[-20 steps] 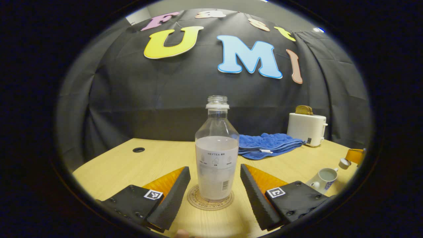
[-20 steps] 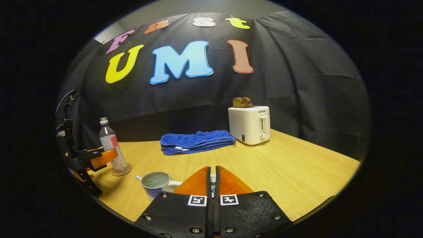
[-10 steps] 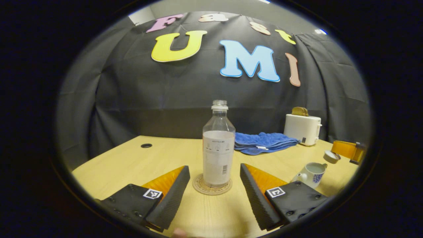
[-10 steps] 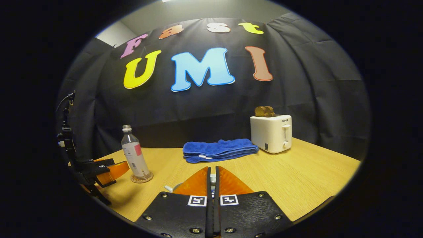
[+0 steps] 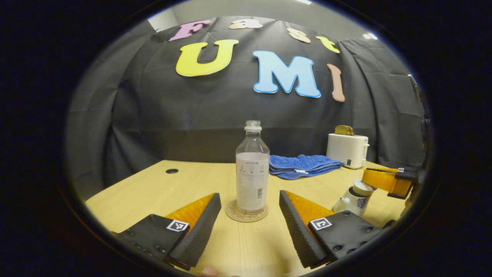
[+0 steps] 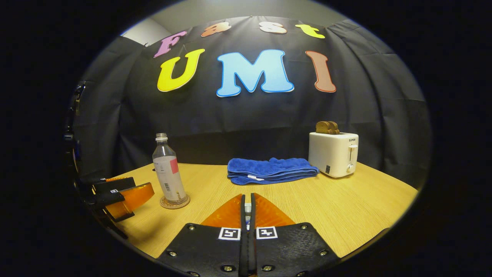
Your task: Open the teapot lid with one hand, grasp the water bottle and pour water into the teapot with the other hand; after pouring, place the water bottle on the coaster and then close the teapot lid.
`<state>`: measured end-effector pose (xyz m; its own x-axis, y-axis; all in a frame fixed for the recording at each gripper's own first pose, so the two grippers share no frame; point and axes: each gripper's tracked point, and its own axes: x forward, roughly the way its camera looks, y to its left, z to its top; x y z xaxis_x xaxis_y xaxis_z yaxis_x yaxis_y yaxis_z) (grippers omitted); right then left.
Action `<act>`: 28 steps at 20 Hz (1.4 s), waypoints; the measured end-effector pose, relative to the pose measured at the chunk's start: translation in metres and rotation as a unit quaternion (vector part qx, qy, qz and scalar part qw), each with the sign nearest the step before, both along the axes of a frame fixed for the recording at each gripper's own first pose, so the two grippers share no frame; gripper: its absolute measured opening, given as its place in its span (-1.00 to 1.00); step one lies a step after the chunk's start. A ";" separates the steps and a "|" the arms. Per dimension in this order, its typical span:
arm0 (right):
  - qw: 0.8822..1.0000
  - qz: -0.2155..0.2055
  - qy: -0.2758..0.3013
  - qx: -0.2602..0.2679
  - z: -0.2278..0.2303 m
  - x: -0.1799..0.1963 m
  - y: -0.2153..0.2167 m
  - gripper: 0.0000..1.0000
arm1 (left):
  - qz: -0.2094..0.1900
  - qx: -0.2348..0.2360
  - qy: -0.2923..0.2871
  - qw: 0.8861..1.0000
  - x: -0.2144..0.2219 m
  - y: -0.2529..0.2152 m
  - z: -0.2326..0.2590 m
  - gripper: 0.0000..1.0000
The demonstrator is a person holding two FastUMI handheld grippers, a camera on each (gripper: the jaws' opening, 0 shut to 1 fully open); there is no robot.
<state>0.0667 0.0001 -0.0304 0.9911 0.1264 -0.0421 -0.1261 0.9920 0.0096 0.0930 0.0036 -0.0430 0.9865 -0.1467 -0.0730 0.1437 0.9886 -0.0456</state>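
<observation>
Standing upright on its round cork coaster (image 5: 246, 212), the clear plastic water bottle (image 5: 252, 169) has bare wooden table (image 5: 161, 192) around it. The left gripper (image 5: 250, 227) gapes before it, touching nothing. The right gripper (image 5: 378, 180) pinches the white lid (image 5: 362, 187) onto the small white teapot (image 5: 351, 200).

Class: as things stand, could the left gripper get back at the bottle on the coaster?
Probably yes. The left gripper is open, and the bottle stands upright on the coaster straight ahead between its fingers, with bare table in between.

bottle (image 5: 252, 169) stands on coaster (image 5: 246, 212); teapot (image 5: 351, 198) to its right; towel (image 5: 301, 166) and toaster (image 5: 347, 150) behind.
</observation>
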 end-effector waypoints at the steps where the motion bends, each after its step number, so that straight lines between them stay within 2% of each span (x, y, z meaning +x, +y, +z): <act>1: 1.000 0.001 0.000 -0.003 0.000 0.001 0.002 -0.99 | -0.001 0.000 -0.002 1.000 0.000 -0.001 0.001 1.00; 21: 1.000 0.007 0.019 0.007 -0.009 0.001 0.007 -0.94 | 0.005 0.007 0.003 1.000 -0.001 0.002 -0.005 1.00; 24: 1.000 0.012 0.014 0.012 -0.006 -0.002 0.009 -0.74 | 0.005 0.007 0.006 1.000 -0.001 0.003 -0.007 1.00; 25: 1.000 0.013 0.008 0.012 -0.003 -0.002 0.011 -0.55 | 0.004 0.007 0.008 1.000 -0.002 0.001 -0.009 1.00; 26: 1.000 0.007 -0.002 0.010 0.001 -0.003 0.008 -0.23 | 0.003 0.008 0.008 1.000 -0.003 0.001 -0.008 1.00; 27: 1.000 0.003 -0.011 0.007 0.005 -0.005 0.005 -0.05 | 0.003 0.007 0.007 1.000 -0.003 0.001 -0.008 1.00; 28: 1.000 0.000 -0.018 0.007 0.008 -0.007 0.004 -0.06 | 0.003 0.007 0.004 1.000 -0.006 0.000 -0.007 1.00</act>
